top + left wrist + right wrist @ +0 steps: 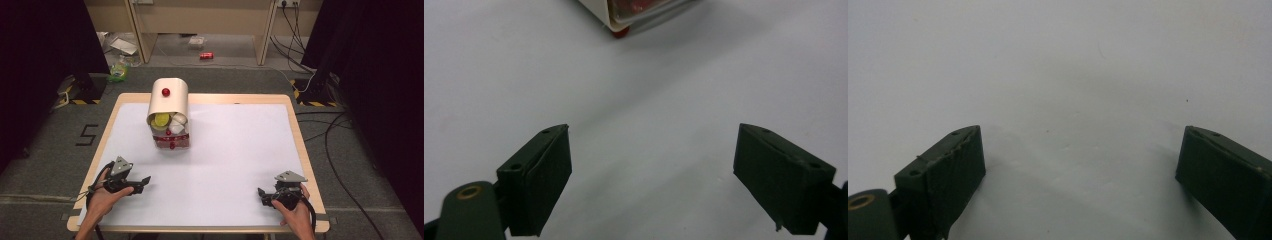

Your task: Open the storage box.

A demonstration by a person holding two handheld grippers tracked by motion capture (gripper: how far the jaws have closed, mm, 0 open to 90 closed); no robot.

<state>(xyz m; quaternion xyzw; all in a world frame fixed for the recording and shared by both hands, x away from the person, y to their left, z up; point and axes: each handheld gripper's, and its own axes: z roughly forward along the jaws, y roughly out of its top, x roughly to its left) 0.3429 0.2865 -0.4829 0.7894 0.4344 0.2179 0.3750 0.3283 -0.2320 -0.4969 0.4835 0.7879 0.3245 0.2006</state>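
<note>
Well beyond the left tool (145,179) stands the box (169,114).

— Where does the high view sit?
— Above the table's (240,150) near edge, facing forward and down.
— And the gripper views?
— Each rides low, close over the white tabletop; the left one shares the cream box (624,15) with the high view.

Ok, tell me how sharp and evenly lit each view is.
High view: white table sheet bright, surroundings dark, bread box slightly soft. Left gripper view: left gripper close and soft, the box throws a faint shadow. Right gripper view: right gripper blurred, even light.
</note>
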